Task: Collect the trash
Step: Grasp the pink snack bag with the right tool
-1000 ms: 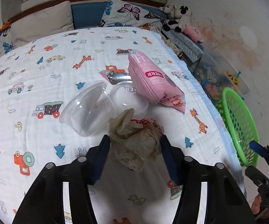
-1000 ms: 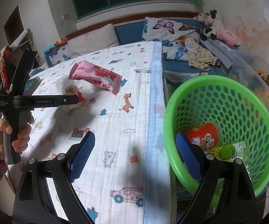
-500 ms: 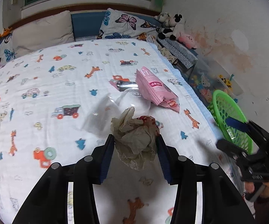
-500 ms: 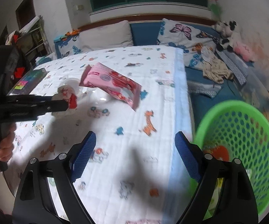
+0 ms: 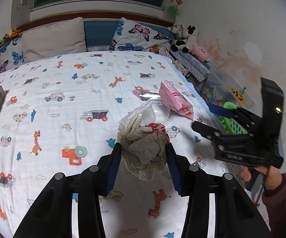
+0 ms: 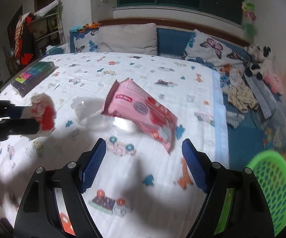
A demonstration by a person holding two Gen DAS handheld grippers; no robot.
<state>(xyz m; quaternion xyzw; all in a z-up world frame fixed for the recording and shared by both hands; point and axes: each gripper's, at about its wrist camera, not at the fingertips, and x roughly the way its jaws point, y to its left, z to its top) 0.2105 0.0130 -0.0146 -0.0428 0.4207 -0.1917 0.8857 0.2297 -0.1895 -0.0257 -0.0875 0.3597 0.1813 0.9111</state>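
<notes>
My left gripper (image 5: 143,154) is shut on a crumpled paper wrapper (image 5: 143,144) with red print, held above the bed; the same crumpled wrapper (image 6: 43,115) shows at the left of the right wrist view. On the bed lie a pink snack bag (image 6: 143,113) and clear plastic cups (image 6: 91,113); from the left wrist the pink bag (image 5: 175,101) and a clear cup (image 5: 152,112) lie beyond the wrapper. My right gripper (image 6: 143,158) hovers over the bed in front of the pink bag, its jaws closing with nothing between them. The green basket (image 6: 271,188) stands at the lower right.
Pillows (image 5: 53,37) and a blue headboard line the far end of the bed. Plush toys (image 6: 259,59), clothes and a toy bin fill the gap by the right wall. A dark box (image 6: 32,77) lies at the bed's left edge. A sleeved hand (image 5: 271,180) holds the right gripper.
The left gripper closed on the crumpled wrapper and lifted it off the bed. The right gripper swung left from over the green basket to above the bed, facing the pink bag.
</notes>
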